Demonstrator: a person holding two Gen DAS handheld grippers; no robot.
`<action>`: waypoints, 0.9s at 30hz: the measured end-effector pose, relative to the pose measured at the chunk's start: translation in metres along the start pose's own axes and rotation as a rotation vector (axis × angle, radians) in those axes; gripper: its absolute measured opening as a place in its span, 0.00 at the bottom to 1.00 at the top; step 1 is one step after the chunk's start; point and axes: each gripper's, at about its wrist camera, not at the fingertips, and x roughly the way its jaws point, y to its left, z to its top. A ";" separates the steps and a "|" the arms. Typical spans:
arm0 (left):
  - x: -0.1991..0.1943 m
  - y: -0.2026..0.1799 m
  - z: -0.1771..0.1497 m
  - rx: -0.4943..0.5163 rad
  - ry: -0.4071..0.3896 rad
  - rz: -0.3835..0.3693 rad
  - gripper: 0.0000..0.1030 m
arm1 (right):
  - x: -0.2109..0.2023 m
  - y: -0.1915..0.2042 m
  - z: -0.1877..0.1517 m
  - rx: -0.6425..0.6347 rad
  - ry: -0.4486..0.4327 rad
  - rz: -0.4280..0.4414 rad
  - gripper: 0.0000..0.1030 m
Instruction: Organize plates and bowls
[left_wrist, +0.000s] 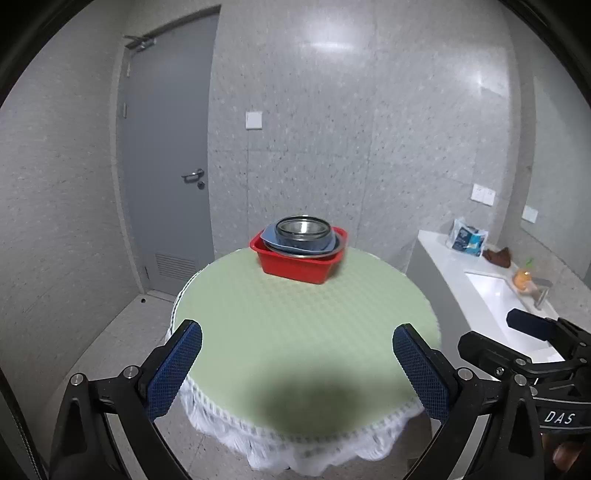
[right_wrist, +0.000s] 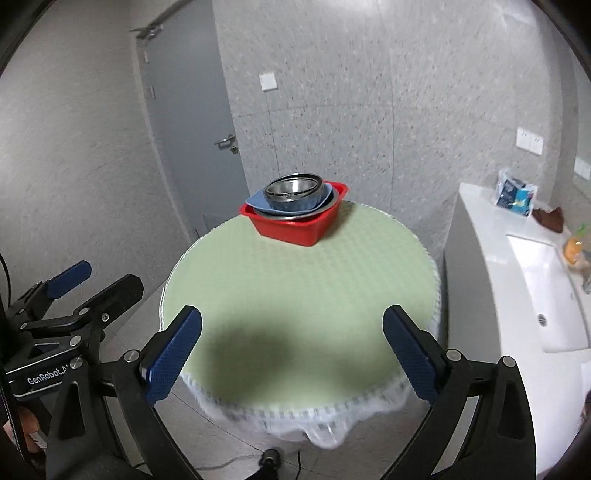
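We see a round table with a pale green checked cloth and white lace edging (left_wrist: 306, 332) standing in a grey-walled room. On its far side, at about twelve o'clock from both wrist cameras, sits a red square plastic basin (left_wrist: 299, 264). Nested inside it, from the bottom up, are a wide steel plate or shallow bowl (left_wrist: 314, 254) of which only the rim shows, a blue plastic dish with a pointed corner (left_wrist: 271, 238), and a small round steel bowl (left_wrist: 303, 229) on top. The stack rises above the basin's rim and tilts slightly.

Our left gripper (left_wrist: 297, 354) hangs over the near edge of the table with its blue textured pads (left_wrist: 173, 369) spread wide and nothing between them. Our right gripper (right_wrist: 291, 347) is likewise released, its pads (right_wrist: 171, 354) far apart over the near edge, holding nothing. Both are well apart from the basin. Each gripper shows in the other's view: the right one at four o'clock in the left view, the left one at eight o'clock in the right view.

At three o'clock runs a white counter with a sink (right_wrist: 535, 280); on it lie a blue-and-white packet (right_wrist: 515, 194), a brown cloth (right_wrist: 552, 218) and an orange object (right_wrist: 574, 249). At ten o'clock is a grey door with a lever handle (left_wrist: 166, 166).
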 end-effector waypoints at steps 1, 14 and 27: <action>-0.018 -0.004 -0.010 0.000 -0.008 0.003 0.99 | -0.014 0.000 -0.009 -0.005 -0.009 -0.003 0.97; -0.227 -0.028 -0.120 0.012 -0.090 0.012 0.99 | -0.164 0.029 -0.103 -0.074 -0.202 -0.092 1.00; -0.392 0.012 -0.237 0.061 -0.133 0.015 0.99 | -0.265 0.088 -0.208 -0.025 -0.233 -0.160 1.00</action>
